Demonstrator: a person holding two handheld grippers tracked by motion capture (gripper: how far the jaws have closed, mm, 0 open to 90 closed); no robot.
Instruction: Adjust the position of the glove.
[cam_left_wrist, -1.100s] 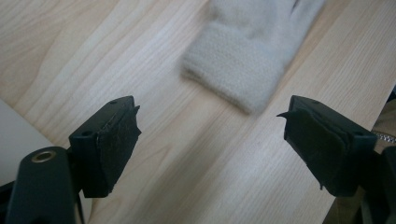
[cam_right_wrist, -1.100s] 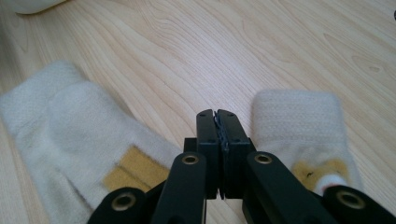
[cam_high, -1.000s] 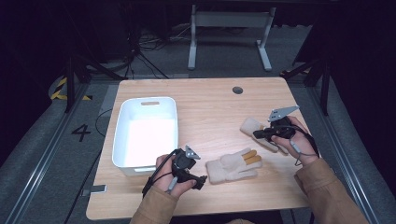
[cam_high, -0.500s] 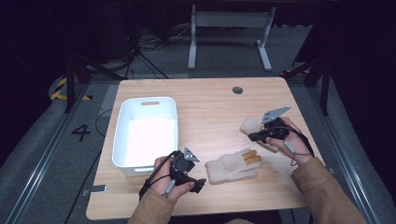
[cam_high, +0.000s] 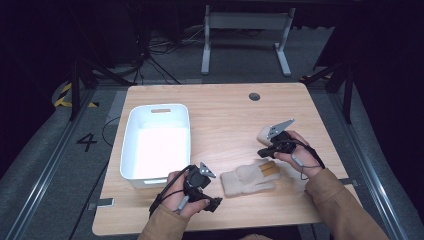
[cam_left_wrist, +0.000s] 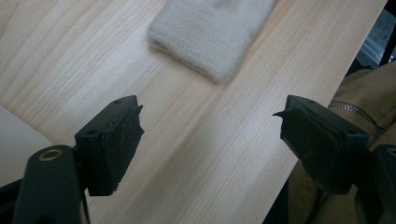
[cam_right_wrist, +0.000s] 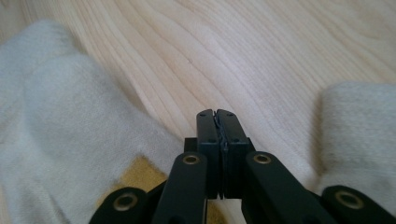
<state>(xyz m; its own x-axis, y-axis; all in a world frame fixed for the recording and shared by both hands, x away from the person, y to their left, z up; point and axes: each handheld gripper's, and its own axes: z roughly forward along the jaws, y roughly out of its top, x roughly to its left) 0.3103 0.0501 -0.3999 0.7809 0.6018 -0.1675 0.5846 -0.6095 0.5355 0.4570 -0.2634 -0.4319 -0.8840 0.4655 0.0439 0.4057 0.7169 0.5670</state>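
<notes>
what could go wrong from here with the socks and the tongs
1. The right tongs are shut with nothing between them, over bare wood between the two cream socks. They must open before any grab, or they will just push fabric.
2. The near sock lies close to the table's front edge, so a shove might slide it off.
3. The left tongs stand wide open short of that sock, so closing now catches nothing.

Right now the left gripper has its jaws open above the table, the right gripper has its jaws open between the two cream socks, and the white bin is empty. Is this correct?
Not quite. The right gripper has its jaws shut, pressed together with nothing between them, as the right gripper view shows. The rest holds: the left gripper is open above the table, the two cream socks lie either side of the right gripper, and the white bin is empty.
</notes>
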